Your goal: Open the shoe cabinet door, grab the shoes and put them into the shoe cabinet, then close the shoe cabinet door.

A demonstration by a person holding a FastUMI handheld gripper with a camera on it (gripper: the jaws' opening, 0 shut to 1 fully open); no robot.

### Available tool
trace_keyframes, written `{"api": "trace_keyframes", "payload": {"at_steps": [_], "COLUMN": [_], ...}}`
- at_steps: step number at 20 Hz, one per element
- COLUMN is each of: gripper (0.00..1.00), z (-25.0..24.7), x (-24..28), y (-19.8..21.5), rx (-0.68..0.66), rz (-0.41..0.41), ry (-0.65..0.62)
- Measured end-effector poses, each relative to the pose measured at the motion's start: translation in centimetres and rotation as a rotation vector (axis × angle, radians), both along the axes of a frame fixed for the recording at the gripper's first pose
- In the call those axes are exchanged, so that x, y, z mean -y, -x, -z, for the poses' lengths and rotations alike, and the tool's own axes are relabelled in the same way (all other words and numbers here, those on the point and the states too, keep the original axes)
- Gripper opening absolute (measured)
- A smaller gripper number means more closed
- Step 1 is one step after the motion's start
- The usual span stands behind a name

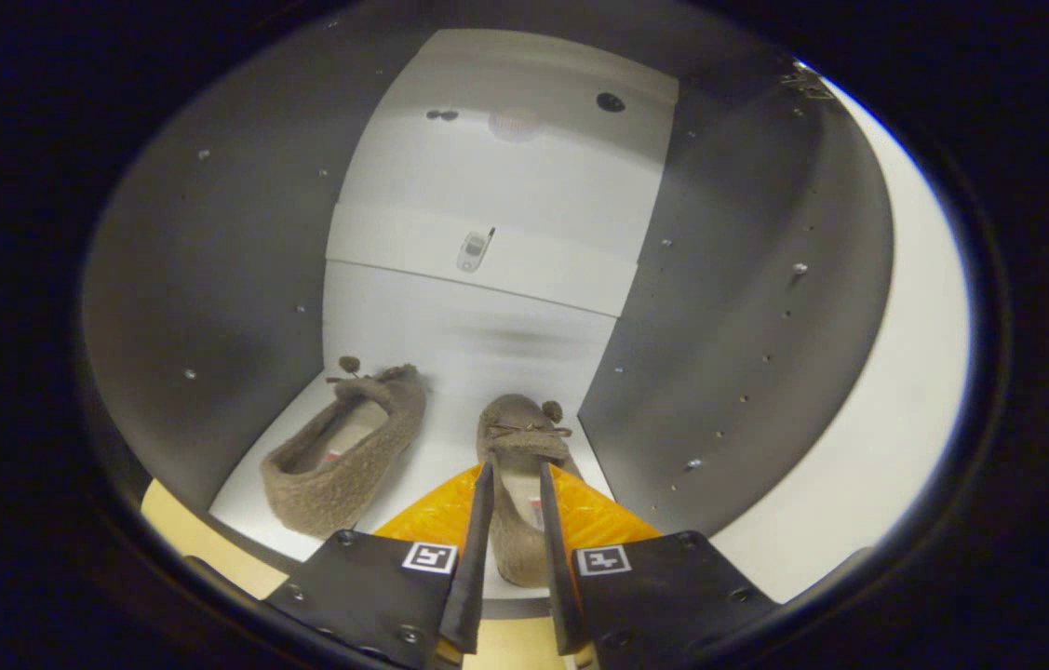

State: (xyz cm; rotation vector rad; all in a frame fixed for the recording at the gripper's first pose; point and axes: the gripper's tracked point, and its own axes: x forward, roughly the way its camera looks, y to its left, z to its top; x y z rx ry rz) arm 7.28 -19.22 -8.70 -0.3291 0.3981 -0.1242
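Gripper [515, 484]: clamped on right shoe [522, 437], fingers pinching its sides | right shoe: at cabinet floor [431, 465] front edge | left shoe [347, 451]: alongside, apart, near left wall.

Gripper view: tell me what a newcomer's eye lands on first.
The hand-held gripper is closed on the heel of a fuzzy brown slipper, its toe pointing into the open shoe cabinet. A second matching slipper already lies on the cabinet floor beside it, angled toward the back corner.
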Motion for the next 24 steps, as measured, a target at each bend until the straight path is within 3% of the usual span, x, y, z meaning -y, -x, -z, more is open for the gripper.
{"api": "trace_keyframes", "payload": {"at_steps": [18,24], "gripper": [0.32,0.32], "z": [-12.7,-14.2], "x": [4.0,5.8], "y": [20.2,28.1], "rx": [0.210,0.229], "rz": [0.029,0.028], "ry": [-0.040,-0.095]}}
